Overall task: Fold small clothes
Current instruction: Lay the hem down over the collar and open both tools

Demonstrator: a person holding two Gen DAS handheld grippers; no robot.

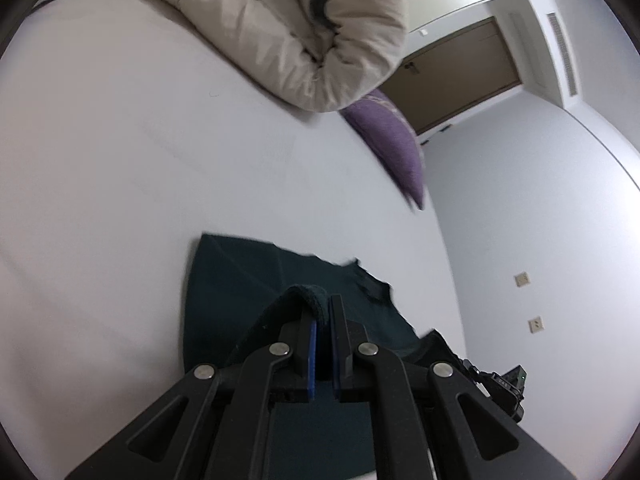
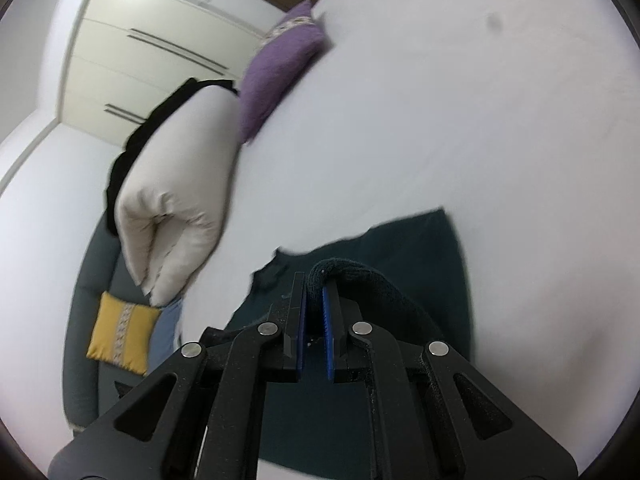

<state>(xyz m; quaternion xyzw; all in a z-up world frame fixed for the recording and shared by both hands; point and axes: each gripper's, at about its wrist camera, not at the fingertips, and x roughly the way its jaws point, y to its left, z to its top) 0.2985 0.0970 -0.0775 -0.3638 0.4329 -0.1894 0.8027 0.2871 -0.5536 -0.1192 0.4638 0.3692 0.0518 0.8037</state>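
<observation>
A dark teal garment (image 1: 240, 280) lies on the white bed sheet (image 1: 120, 160), seen also in the right wrist view (image 2: 420, 240). My left gripper (image 1: 323, 312) is shut on a thick edge of the garment, which wraps over its left finger. My right gripper (image 2: 314, 292) is shut on another edge of the same garment, which drapes over its right finger. Both held edges are lifted above the flat part. The other gripper (image 1: 500, 384) shows at the lower right of the left wrist view.
A rolled beige duvet (image 1: 300, 32) and a purple pillow (image 1: 392, 140) lie at the far side of the bed; both show in the right wrist view (image 2: 176, 184), (image 2: 276, 68). A yellow cushion (image 2: 120, 336) sits on a grey sofa. A wall with sockets (image 1: 528, 300) borders the bed.
</observation>
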